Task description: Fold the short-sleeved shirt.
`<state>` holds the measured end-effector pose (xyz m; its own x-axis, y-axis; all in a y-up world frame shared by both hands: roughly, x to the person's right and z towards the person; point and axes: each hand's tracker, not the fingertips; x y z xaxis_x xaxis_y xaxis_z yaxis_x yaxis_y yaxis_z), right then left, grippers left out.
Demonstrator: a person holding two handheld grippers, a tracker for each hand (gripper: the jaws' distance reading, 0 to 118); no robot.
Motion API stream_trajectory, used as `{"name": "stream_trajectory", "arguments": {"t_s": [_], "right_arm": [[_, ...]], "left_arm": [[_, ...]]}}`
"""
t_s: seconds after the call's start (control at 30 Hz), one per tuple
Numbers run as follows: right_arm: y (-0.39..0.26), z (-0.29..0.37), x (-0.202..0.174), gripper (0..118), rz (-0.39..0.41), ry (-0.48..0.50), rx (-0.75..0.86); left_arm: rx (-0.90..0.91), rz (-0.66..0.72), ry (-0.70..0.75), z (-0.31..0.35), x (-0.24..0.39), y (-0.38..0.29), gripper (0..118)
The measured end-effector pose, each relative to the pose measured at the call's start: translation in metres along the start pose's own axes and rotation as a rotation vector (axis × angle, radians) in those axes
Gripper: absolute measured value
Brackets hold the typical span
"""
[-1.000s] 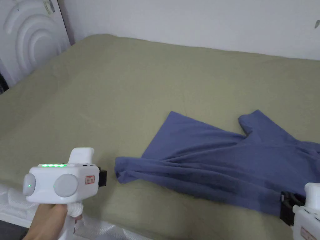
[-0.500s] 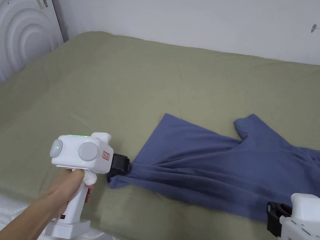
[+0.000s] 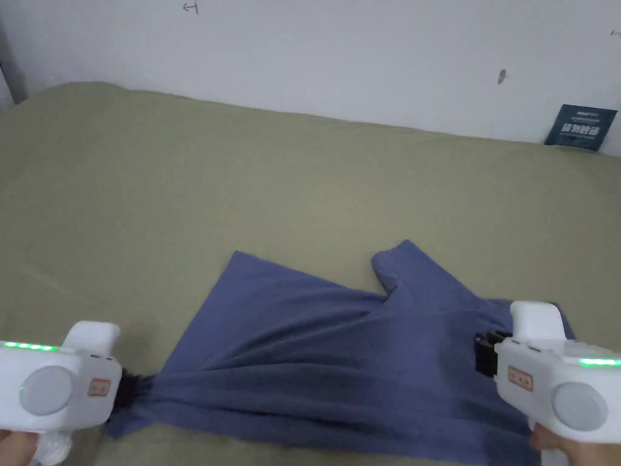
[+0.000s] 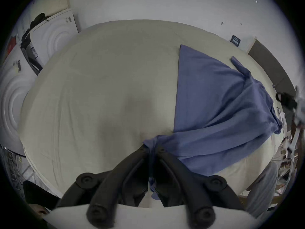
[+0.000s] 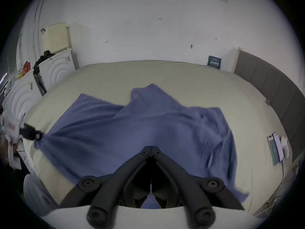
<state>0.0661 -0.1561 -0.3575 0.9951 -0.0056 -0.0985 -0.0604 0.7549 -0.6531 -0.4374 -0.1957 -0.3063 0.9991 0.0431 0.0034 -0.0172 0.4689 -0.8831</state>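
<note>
A blue short-sleeved shirt (image 3: 315, 358) lies spread and creased on the olive bed sheet (image 3: 242, 182). One sleeve (image 3: 412, 267) points toward the wall. My left gripper (image 3: 124, 391) is at the lower left, shut on the shirt's near left corner, and the cloth fans out taut from it. In the left gripper view the blue cloth (image 4: 214, 117) is bunched between the shut jaws of the left gripper (image 4: 152, 148). My right gripper (image 3: 485, 355) hovers over the shirt's right part. Its jaws meet in the right gripper view (image 5: 151, 151) with no cloth bunched at them.
A white wall runs behind the bed, with a dark card (image 3: 581, 127) leaning on it. White appliances with ringed fronts (image 5: 54, 70) stand beyond the bed's left end. A grey padded headboard (image 5: 272, 87) bounds the right. A phone and small items (image 5: 277, 148) lie near there.
The left gripper went in to the shirt's near left corner, shut on it and drew it out leftward. The right gripper rose from the near hem to over the shirt. The head camera turned right.
</note>
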Motion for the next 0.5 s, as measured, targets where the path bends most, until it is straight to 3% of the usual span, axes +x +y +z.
{"name": "stream_trajectory", "arguments": {"t_s": [0.27,0.3,0.33,0.37,0.4,0.43,0.47,0.5], "right_arm": [[0.091,-0.125,0.054,2,0.073,-0.044,-0.164],[0.095,-0.137,0.059,21,0.068,-0.04,-0.168],[0.096,-0.143,0.059,59,0.077,-0.04,-0.21],[0.096,-0.152,0.06,105,0.083,-0.046,-0.261],[0.095,-0.163,0.063,115,0.092,-0.016,-0.319],[0.09,-0.175,0.063,118,0.116,-0.01,-0.39],[0.085,-0.171,0.06,117,0.173,-0.06,-0.323],[0.084,-0.175,0.053,103,0.206,-0.047,-0.319]], "left_arm": [[0.012,0.066,-0.022,-0.009,-0.004,-0.004,5],[0.012,0.075,-0.025,-0.009,-0.004,-0.004,5],[0.014,0.082,-0.028,-0.01,-0.005,-0.004,5],[0.016,0.091,-0.032,-0.01,-0.005,-0.006,5],[0.017,0.092,-0.034,-0.01,-0.006,-0.006,5],[0.016,0.091,-0.037,-0.012,-0.006,-0.006,5],[0.014,0.09,-0.039,-0.013,-0.006,-0.005,5],[0.013,0.09,-0.041,-0.013,-0.005,-0.006,5]]}}
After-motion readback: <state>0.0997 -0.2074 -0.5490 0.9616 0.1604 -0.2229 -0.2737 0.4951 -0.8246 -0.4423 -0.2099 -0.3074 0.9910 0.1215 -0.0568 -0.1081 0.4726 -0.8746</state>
